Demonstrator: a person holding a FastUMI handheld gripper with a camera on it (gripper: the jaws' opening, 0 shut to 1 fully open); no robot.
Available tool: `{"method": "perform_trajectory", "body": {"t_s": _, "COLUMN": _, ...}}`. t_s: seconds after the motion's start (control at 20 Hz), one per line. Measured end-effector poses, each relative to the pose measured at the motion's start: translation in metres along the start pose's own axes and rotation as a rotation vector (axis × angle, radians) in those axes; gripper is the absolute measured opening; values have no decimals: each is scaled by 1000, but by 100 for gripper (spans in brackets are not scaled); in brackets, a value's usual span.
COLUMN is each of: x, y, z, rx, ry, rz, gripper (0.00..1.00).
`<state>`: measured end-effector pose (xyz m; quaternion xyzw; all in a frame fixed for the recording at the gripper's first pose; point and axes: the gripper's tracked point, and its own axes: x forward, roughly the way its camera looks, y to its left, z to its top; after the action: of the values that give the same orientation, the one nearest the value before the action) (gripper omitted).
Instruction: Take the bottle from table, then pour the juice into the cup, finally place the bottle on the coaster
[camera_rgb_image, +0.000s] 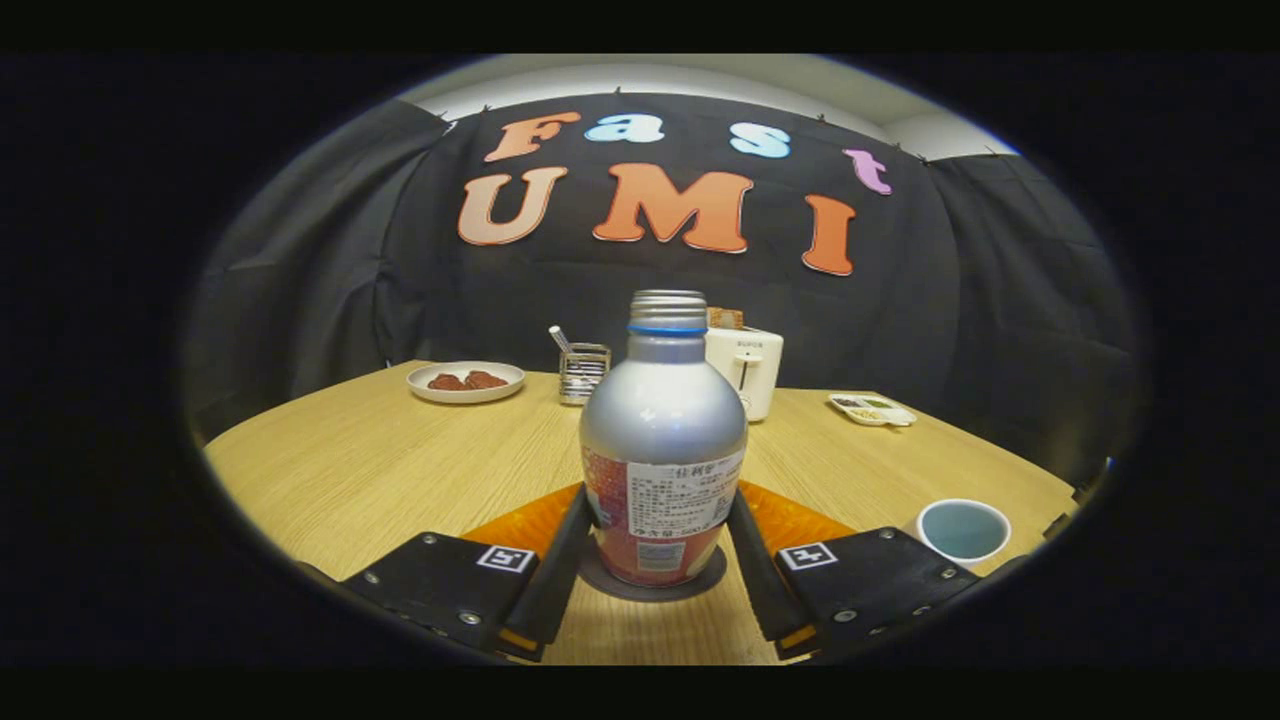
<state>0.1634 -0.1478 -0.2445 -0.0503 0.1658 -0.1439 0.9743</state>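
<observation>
Between the tool's (660, 520) level fingers, which flank its sides, the bottle (663, 440) stands upright on a dark coaster (600, 577) on the counter (380, 460); whether both fingers press it cannot be told. Its base hides most of the coaster. Just right stands the cup (963, 530).

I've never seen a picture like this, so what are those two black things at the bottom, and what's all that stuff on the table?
Those black things belong to a gripper, a pinching tool a person holds. A camera rides on it and looks forward, which makes the picture round. Its two fingers sit against the sides of a silver bottle, which stands upright on a dark round coaster. Beside the gripper is a cup. Farther back on the wooden table are a plate of food, a small metal rack, a white toaster and a little tray.
</observation>
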Motion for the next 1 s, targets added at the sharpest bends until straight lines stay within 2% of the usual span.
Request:
{"method": "perform_trajectory", "body": {"t_s": 0.3, "x": -2, "y": 2, "z": -3, "rx": 22, "ry": -10, "rz": 28, "gripper": 81}}
{"method": "perform_trajectory", "body": {"t_s": 0.45, "x": -7, "y": 1, "z": 5, "rx": 7, "ry": -42, "rz": 32, "gripper": 93}}
{"method": "perform_trajectory", "body": {"t_s": 0.55, "x": -13, "y": -2, "z": 10, "rx": 22, "ry": -55, "rz": 31, "gripper": 97}}
{"method": "perform_trajectory", "body": {"t_s": 0.8, "x": -39, "y": -10, "z": 33, "rx": 75, "ry": -114, "rz": 61, "gripper": 97}}
{"method": "perform_trajectory", "body": {"t_s": 1.0, "x": -69, "y": -19, "z": 65, "rx": 61, "ry": -185, "rz": 89, "gripper": 97}}
